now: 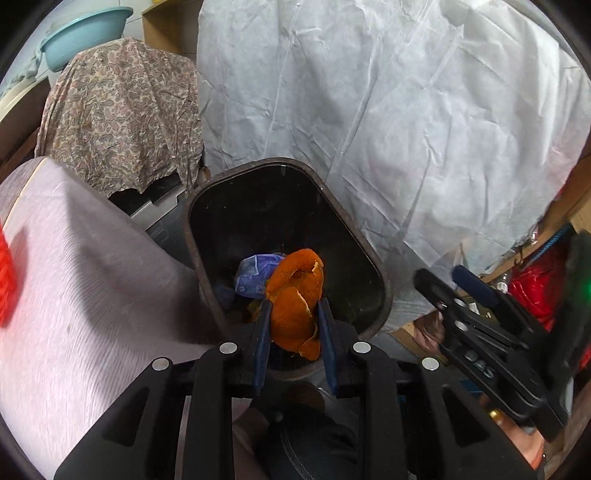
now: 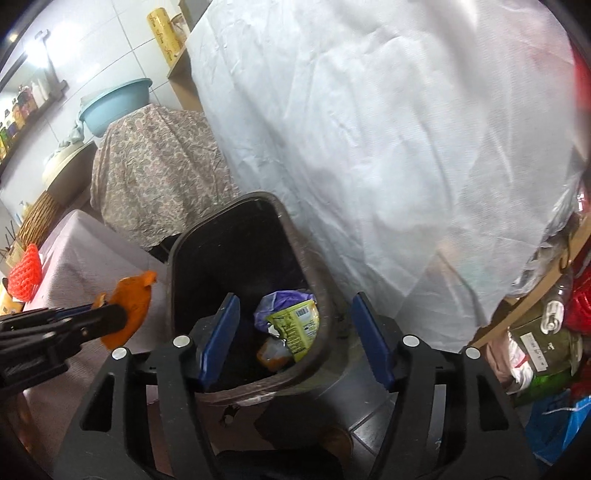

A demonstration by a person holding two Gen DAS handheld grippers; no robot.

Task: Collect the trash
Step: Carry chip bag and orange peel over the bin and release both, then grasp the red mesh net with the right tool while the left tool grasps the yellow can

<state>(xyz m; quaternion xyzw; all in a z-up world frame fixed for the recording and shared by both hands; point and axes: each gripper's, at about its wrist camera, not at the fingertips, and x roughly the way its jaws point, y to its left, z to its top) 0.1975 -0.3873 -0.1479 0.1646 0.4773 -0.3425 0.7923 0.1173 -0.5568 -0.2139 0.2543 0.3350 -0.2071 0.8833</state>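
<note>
Surroundings: white sheet [image 1: 406, 129] draped behind the dark trash bin [image 1: 384, 291]; paisley cloth [image 1: 122, 110] over something to its left, with a light-blue basin [image 1: 85, 29] above; a pale lilac-covered surface [image 1: 74, 277] just beside the bin's left wall. Nothing blocks the bin mouth.

Left gripper [image 1: 293, 314]: blue pads pinching an orange peel [image 1: 295, 295], held above the bin's near rim. Right gripper [image 2: 295, 321]: jaws spread wide, nothing between them, poised over the bin opening.

Bin contents: purple crumpled wrapper [image 2: 280, 299], yellow-green printed packet [image 2: 299, 325], a small orange scrap [image 2: 275, 354] at the bottom.

View differences: right wrist view shows the packet and scrap, plus a red mesh item [image 2: 26, 273] on the lilac surface; in the left wrist view the peel hides them, only the wrapper shows. Cluttered shelf [image 2: 546, 325] at right is clearer in the right wrist view.
</note>
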